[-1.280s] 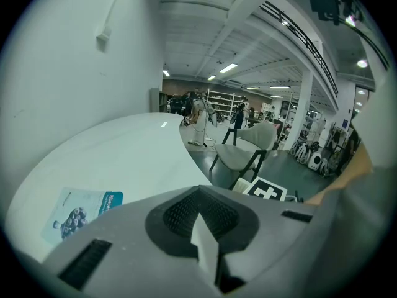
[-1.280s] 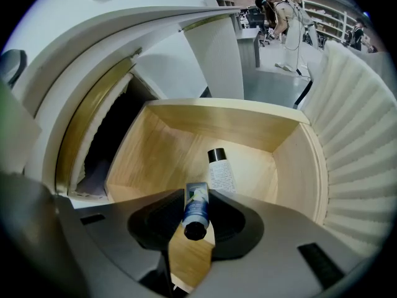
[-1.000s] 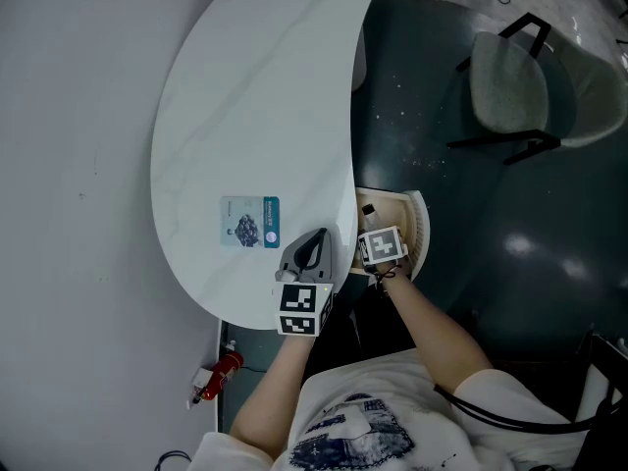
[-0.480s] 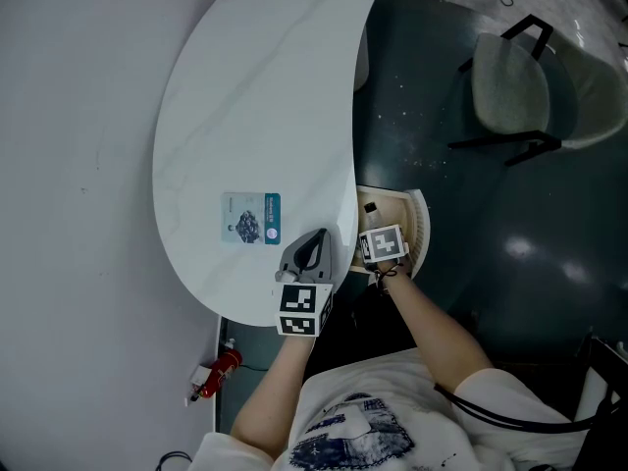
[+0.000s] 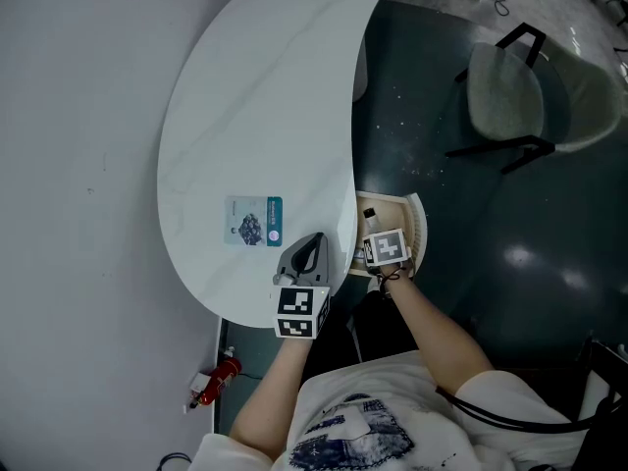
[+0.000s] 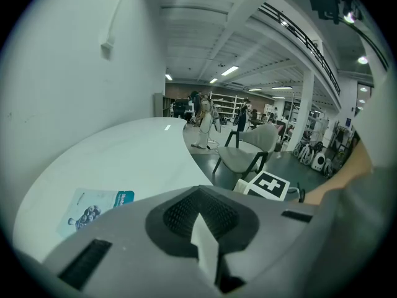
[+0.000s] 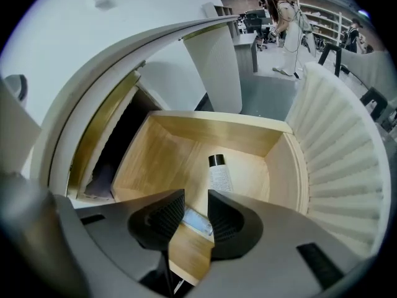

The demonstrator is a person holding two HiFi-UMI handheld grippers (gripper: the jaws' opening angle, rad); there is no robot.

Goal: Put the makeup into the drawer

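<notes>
Drawer [image 5: 419,226] is pulled open, and our right gripper [image 5: 386,248] hangs right over it, pointing steeply down into it. In the right gripper view the right gripper [image 7: 196,207] has its jaws partway closed on a small pale-blue pack [image 7: 196,222], which spans the gap at the tips just above the drawer's wooden floor [image 7: 167,160]. Further in, toward the drawer's back wall, a white tube [image 7: 219,174] with a black cap lies flat on the floor. The head view shows that tube [image 5: 369,214] too, at the far end of the drawer.

Our left gripper [image 5: 306,253] sits just beside the drawer, over the near edge of the white table [image 5: 265,116]. Its jaws are closed tight with nothing in them, which is plain in the left gripper view [image 6: 201,213].

One more sachet [image 5: 253,221] lies flat on the tabletop, past the left gripper from the drawer. The left gripper view shows it [image 6: 93,207] well apart from the jaws.
</notes>
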